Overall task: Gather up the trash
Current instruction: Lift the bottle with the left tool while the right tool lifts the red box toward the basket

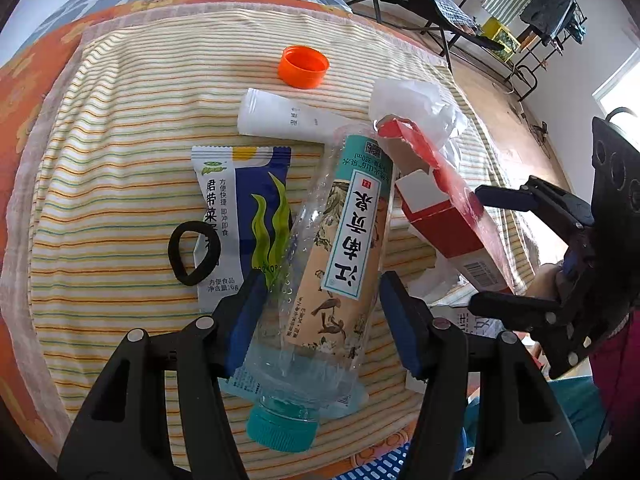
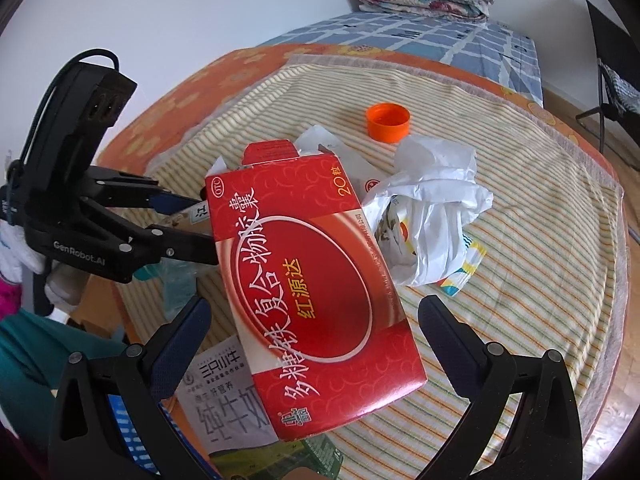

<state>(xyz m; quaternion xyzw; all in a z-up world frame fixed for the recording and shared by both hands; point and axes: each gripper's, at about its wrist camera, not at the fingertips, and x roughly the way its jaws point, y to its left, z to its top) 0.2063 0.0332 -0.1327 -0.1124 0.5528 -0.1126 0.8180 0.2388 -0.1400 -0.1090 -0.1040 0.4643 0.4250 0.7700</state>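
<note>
1. Over on the left, a black hair tie [image 1: 194,253] is lying on the striped cloth [image 1: 120,128], its right edge overlapping a blue-and-white seaweed snack packet [image 1: 240,208].
2. Beyond the packet, a white tube [image 1: 280,118] is lying on its side, and an orange cap [image 1: 304,67] is sitting open side up farther back, apart from the tube.
3. The left gripper [image 1: 320,320] is closing its blue-padded fingers [image 1: 244,320] on a clear plastic bottle [image 1: 336,256]; the pads are pressing both sides of the bottle, whose teal cap [image 1: 282,428] is pointing toward the camera.
4. The bottle is tilting, its far end reaching up toward a crumpled white plastic bag [image 1: 416,100].
5. To the right, a red medicine box [image 2: 316,280] with its torn top flap open is slanting over the cloth, and in the right wrist view it is filling the space between the fingers.
6. The right gripper [image 2: 316,328] is standing wide; its pads are not touching the box on either side, and I cannot tell what is holding the box up.
7. Under the box's near end, a milk carton [image 2: 224,408] is showing.
8. The white plastic bag is bunching up just right of the box, a colourful wrapper [image 2: 466,270] peeking out beneath it.
</note>
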